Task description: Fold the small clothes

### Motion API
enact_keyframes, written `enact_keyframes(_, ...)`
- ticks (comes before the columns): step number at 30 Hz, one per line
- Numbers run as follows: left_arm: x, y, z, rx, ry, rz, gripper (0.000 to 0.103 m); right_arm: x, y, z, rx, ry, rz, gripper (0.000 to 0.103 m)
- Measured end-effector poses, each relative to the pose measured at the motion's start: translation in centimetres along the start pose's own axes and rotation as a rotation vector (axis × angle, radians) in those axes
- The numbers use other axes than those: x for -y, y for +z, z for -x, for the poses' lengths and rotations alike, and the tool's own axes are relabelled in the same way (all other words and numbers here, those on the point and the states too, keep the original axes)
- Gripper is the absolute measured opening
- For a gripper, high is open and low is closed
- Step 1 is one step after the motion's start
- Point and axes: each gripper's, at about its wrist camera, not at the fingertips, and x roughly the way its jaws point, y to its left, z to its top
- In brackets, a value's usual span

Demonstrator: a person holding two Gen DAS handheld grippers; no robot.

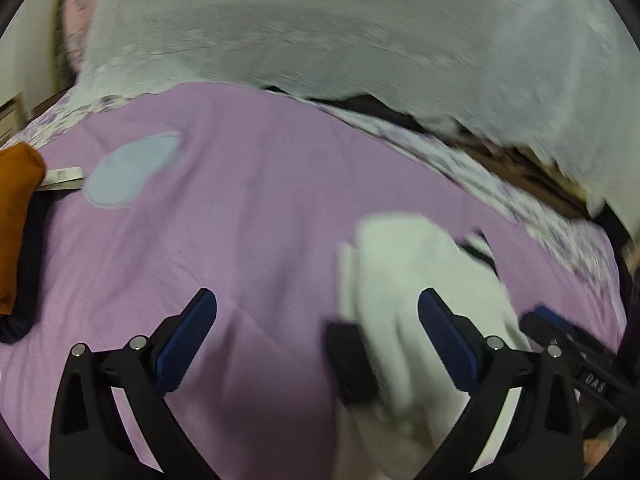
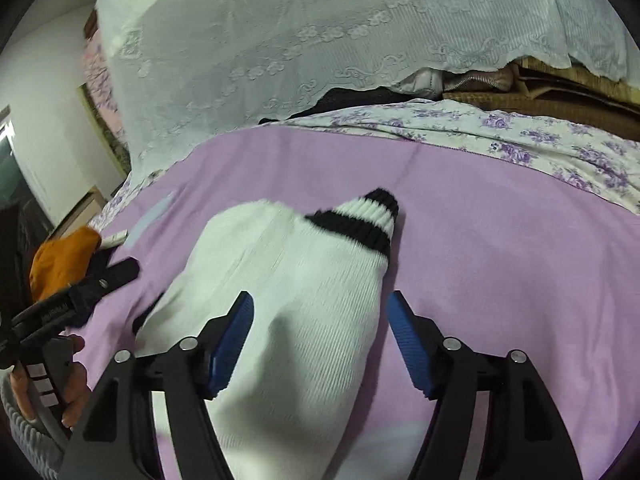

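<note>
A white sock (image 2: 288, 280) with a black-and-white striped cuff (image 2: 360, 220) lies on the purple blanket (image 2: 500, 260). My right gripper (image 2: 320, 320) is open and straddles the sock, its blue pads on either side of the fabric. In the left wrist view the same sock (image 1: 404, 280) lies blurred to the right, and my left gripper (image 1: 316, 316) is open above bare blanket (image 1: 240, 220), its right finger over the sock's edge. The right gripper (image 1: 440, 344) shows there around the sock.
An orange cloth (image 1: 16, 216) on dark clothing lies at the left edge with a white tag (image 1: 62, 178). A pale blue patch (image 1: 132, 170) is on the blanket. A white lace cover (image 2: 320, 40) hangs behind. A floral sheet (image 2: 520, 140) borders the blanket.
</note>
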Motion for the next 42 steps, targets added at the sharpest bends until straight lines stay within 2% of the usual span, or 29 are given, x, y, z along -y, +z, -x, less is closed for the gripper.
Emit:
enact_keyframes(2, 1.3, -1.4, -0.7, -0.035, 0.012, -0.047, 0.098, -0.3, -1.2, 0.2, -0.019, -0.015, 0.017, 0.074)
enact_keyframes(4, 2.4, -2.9, -2.4, -0.083, 0.050, -0.089, 0.099, -0.2, -2.4, -0.5, -0.058, -0.034, 0.026, 0.080)
enact_keyframes(7, 2.8, -3.3, -2.9, -0.055, 0.071, -0.101, 0.099, 0.9, -3.4, -0.9, -0.073, -0.018, -0.026, 0.087)
enact_keyframes(11, 3.0, -3.6, -2.1, -0.029, 0.076, -0.110, 0.098, 1.6, -3.7, -0.5, -0.059, 0.015, -0.067, 0.088)
enact_keyframes(16, 3.3, -3.4, -1.0, -0.002, -0.006, -0.110, 0.098, 2.5, -3.9, 0.7, -0.010, 0.033, -0.103, 0.092)
enact_keyframes(21, 4.2, -3.4, -0.2, 0.033, -0.044, -0.137, 0.098, 4.0, -3.9, 0.2, -0.028, 0.073, -0.182, 0.093)
enact_keyframes(36, 4.9, -3.8, -1.2, -0.008, -0.067, -0.159, 0.098, 4.2, -3.9, -0.2, -0.035, 0.093, -0.202, 0.096)
enact_keyframes(42, 4.0, -3.7, -2.6, -0.075, -0.147, -0.096, 0.098, 4.3, -3.8, -0.3, -0.040, 0.101, -0.212, 0.096)
